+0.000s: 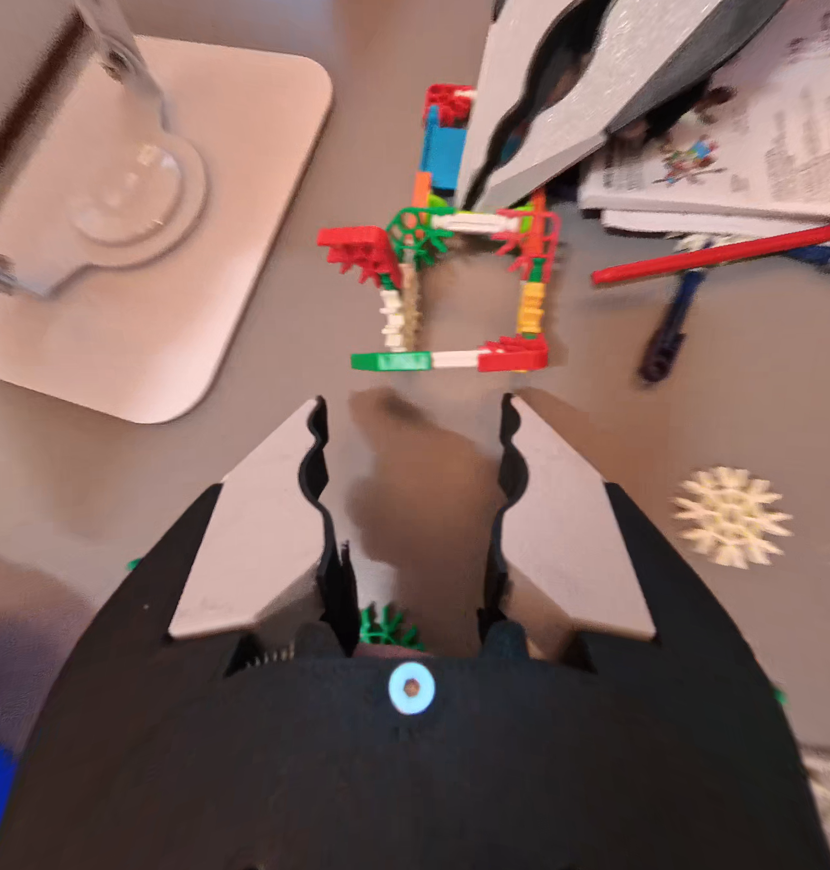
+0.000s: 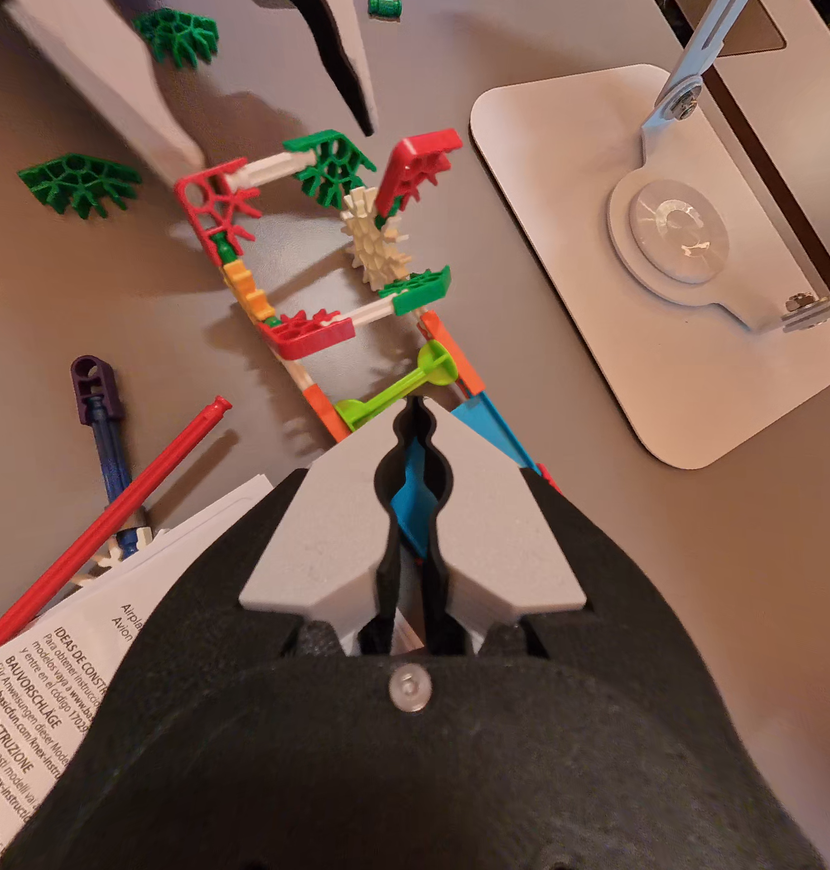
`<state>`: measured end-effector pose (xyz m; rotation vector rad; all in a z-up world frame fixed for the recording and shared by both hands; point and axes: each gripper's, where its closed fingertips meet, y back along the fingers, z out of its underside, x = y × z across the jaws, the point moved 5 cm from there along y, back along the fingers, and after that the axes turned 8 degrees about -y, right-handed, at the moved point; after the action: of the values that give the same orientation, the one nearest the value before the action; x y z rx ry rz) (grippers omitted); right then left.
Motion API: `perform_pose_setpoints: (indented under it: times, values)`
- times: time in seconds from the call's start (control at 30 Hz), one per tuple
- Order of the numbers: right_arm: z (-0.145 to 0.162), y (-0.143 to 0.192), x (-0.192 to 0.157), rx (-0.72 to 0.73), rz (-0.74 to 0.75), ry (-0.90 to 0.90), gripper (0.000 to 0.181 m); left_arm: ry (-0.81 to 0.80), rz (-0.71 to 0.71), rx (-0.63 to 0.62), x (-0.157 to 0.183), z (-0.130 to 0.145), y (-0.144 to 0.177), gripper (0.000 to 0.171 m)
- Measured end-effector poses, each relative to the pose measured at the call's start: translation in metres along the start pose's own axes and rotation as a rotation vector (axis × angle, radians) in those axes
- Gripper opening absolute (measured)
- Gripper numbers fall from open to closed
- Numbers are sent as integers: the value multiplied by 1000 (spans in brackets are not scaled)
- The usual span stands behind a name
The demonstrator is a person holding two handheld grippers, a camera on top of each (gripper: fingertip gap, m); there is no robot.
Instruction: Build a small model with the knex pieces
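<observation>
Your right gripper (image 2: 415, 405) is clamped on the blue panel (image 2: 410, 499) at the near end of the rod-and-connector model (image 2: 309, 282), which lies on the grey table (image 2: 592, 612) beside the stand base (image 2: 592, 282). Your left gripper (image 1: 415, 400) hovers empty, jaws apart, just short of the model's green-and-red end; a green connector (image 2: 81, 183) lies apart.
</observation>
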<state>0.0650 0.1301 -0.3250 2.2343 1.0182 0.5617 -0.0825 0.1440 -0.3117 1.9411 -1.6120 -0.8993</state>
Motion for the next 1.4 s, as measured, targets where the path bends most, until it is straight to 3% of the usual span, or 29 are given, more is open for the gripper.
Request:
perform_pose_setpoints:
  times: [0.13,0.23,0.43,0.5,1.2,1.4]
  values:
    - [0,0,0,1,1,1,0,117,107,52,8,-8,-2,84]
    - [0,0,0,1,2,2,0,138,91,44,8,-10,-10,81]
    - [0,0,0,2,-1,-1,0,127,22,68,3,-14,-11,58]
    - [0,0,0,2,0,0,0,110,-13,79,0,-15,-11,50]
    - [0,0,0,1,4,0,0,-379,-279,54,0,-16,-13,53]
    - [0,2,1,0,2,-1,0,-298,-263,20,-7,-11,-11,59]
